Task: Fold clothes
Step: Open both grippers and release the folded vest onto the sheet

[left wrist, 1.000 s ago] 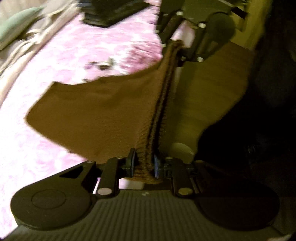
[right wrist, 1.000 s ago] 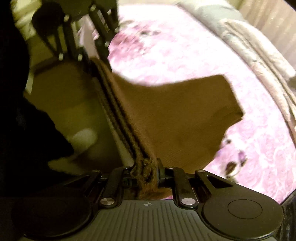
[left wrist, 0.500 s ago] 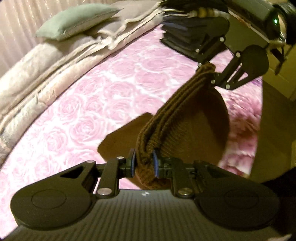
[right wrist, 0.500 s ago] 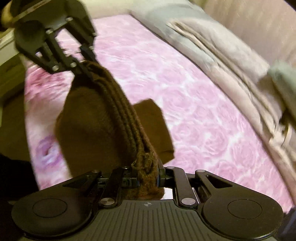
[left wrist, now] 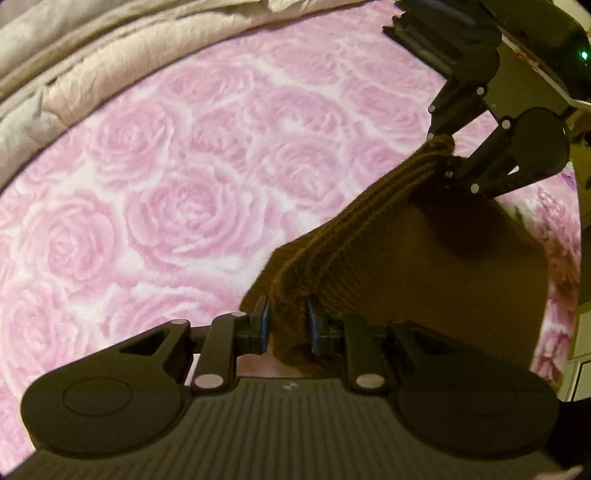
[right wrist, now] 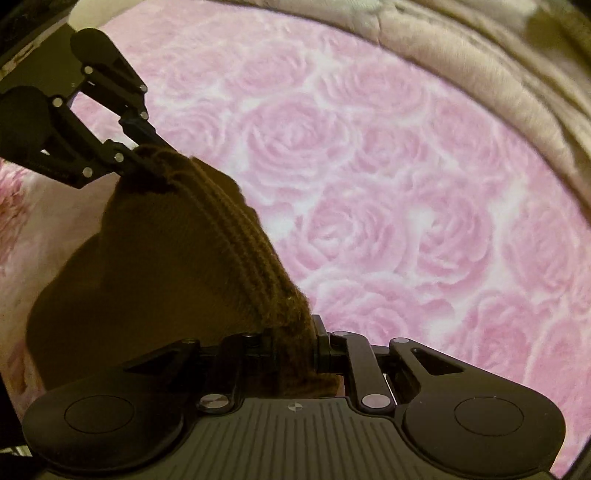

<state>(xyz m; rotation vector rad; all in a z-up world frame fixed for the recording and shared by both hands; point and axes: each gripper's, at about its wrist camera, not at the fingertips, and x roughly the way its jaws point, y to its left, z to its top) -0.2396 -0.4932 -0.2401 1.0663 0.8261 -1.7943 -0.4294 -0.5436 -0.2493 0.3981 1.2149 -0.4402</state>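
Note:
A brown knitted garment [left wrist: 424, 266] hangs between my two grippers over the pink rose-patterned bed cover [left wrist: 177, 192]. My left gripper [left wrist: 287, 325] is shut on one end of its ribbed hem. My right gripper [right wrist: 291, 343] is shut on the other end of the same ribbed band [right wrist: 240, 236]. In the left wrist view the right gripper [left wrist: 443, 151] shows at the upper right, clamped on the hem. In the right wrist view the left gripper [right wrist: 147, 155] shows at the upper left. The garment's body sags below the band onto the bed.
A beige quilt [left wrist: 92, 55] lies bunched along the far edge of the bed, seen as the quilt [right wrist: 498, 59] in the right wrist view. A stack of dark folded clothes [left wrist: 436, 29] sits at the far right corner. The bed edge [left wrist: 569, 295] drops off at the right.
Both grippers have swung from beside the bed to over it and come down lower, carrying the brown garment, which now sags onto the rose cover.

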